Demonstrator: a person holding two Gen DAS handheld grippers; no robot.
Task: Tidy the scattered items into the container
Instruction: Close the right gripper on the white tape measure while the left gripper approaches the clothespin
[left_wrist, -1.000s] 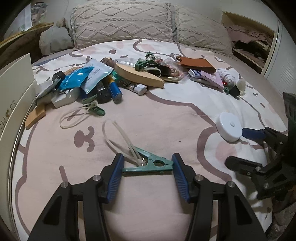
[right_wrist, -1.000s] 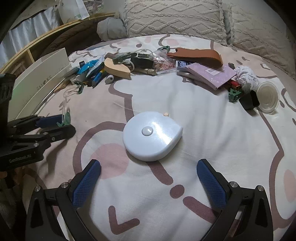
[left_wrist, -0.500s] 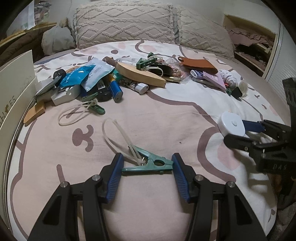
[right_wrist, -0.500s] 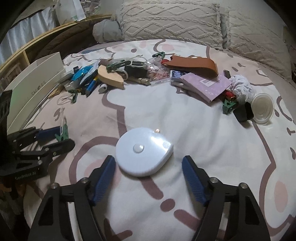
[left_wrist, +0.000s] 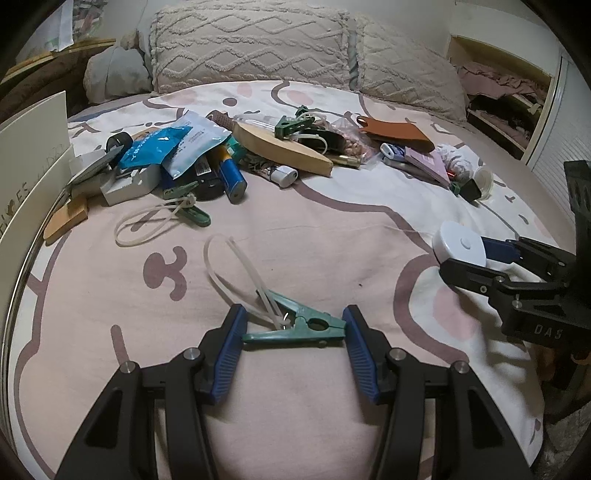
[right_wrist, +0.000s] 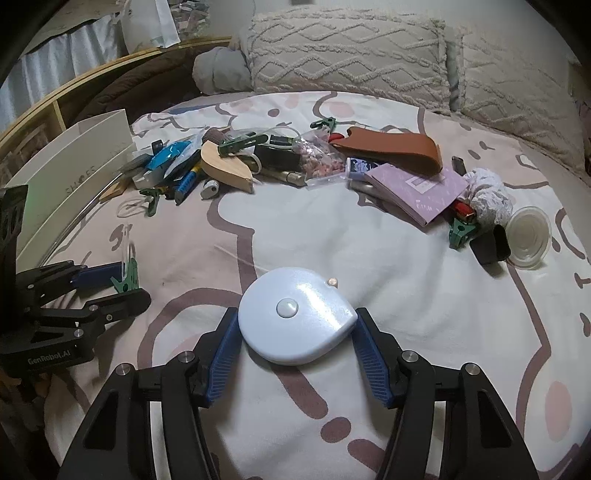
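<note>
A green clip (left_wrist: 295, 326) with a loop of white cord lies on the pink patterned bedspread (left_wrist: 295, 236). My left gripper (left_wrist: 293, 328) is shut on it lengthwise, one blue pad at each end. A white round tape measure (right_wrist: 295, 314) with a centre button sits between the fingers of my right gripper (right_wrist: 295, 326). Its jaws are closing, and both pads touch the case's sides. In the left wrist view the right gripper (left_wrist: 471, 258) shows at the right edge, around the tape measure (left_wrist: 460, 242). The white box (right_wrist: 74, 162) stands at the far left of the bed.
A heap of scattered items (left_wrist: 221, 155) lies across the back of the bed: blue packets, a wooden piece, a second green clip (left_wrist: 188, 210), a brown leather case (right_wrist: 395, 147), a purple booklet (right_wrist: 417, 188), a clear lid (right_wrist: 528, 236). Pillows (right_wrist: 347, 55) line the headboard.
My right gripper has closed in from wide open until its pads meet the white tape measure. The left gripper kept still on the green clip.
</note>
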